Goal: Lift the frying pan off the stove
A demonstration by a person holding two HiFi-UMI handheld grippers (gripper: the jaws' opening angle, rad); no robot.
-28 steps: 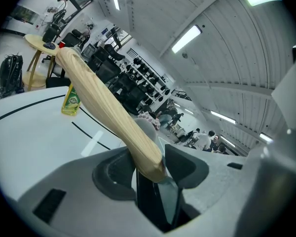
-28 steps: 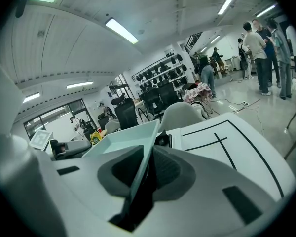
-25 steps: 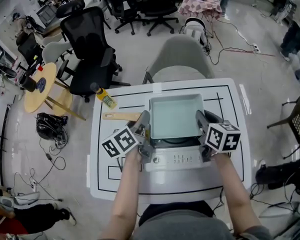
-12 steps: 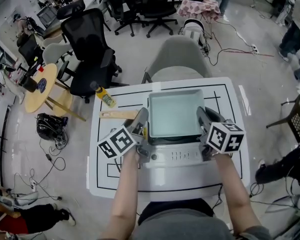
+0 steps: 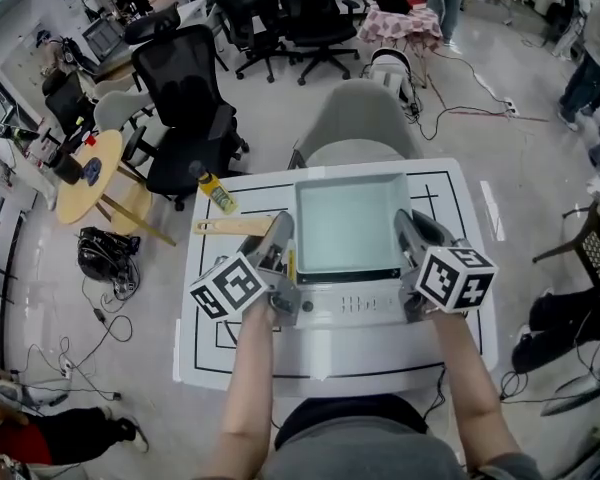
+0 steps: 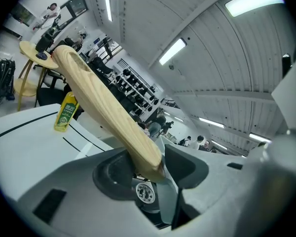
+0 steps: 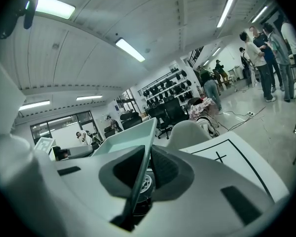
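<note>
Holding on at both sides, we look ready to lift straight up. Our left gripper (image 6: 153,168) is clamped on the long wooden handle (image 6: 101,105), right where it joins the square pale green frying pan (image 5: 348,223). Our right gripper (image 7: 143,168) pinches the pan's thin right wall. The pan is between the two grippers, over the silver stove (image 5: 350,308) on the white table (image 5: 208,353). We cannot tell if pan and stove touch. The handle points left, nearer our left gripper. Farther off stands a yellow bottle (image 5: 216,194). Its green label is too small to read.
</note>
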